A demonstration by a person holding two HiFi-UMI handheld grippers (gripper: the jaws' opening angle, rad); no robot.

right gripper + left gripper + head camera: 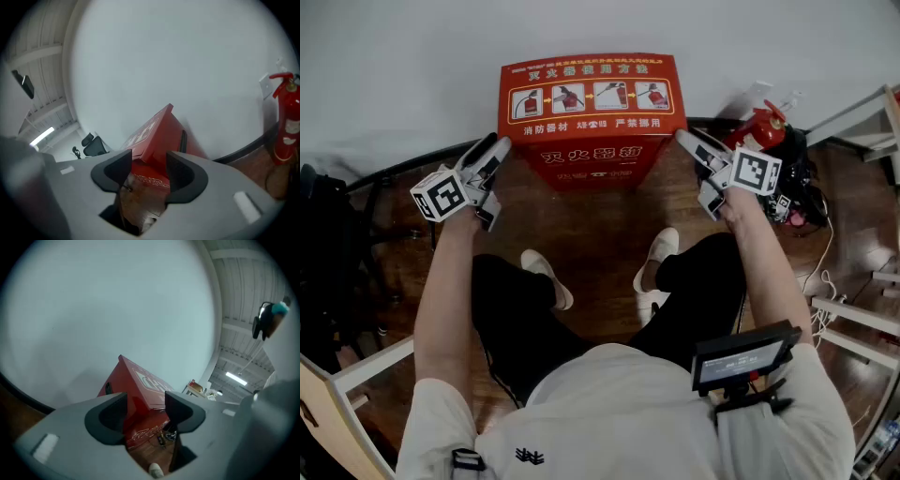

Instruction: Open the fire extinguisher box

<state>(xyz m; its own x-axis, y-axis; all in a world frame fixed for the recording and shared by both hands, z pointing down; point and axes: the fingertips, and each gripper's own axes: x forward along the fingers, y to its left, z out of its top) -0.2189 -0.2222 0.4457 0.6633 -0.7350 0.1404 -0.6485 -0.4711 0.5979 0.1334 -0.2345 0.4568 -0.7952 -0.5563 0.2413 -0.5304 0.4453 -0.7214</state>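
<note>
Head view: the red fire extinguisher box (592, 117) stands on the wood floor (600, 244), right against the white wall (581, 28). Its lid looks down. We hold the left gripper (492, 155) by the box's left side and the right gripper (694, 145) by its right side, likely so we can lift the lid from both ends. Neither one touches the box. A fire extinguisher (759, 127) stands near on the right.

Left gripper view: the left gripper (145, 411) has its jaws spread wide with nothing in them. The box (136, 385) shows past the gap.

Right gripper view: the right gripper (149, 171) is spread wide and empty too, aimed at the box (159, 131).
</note>
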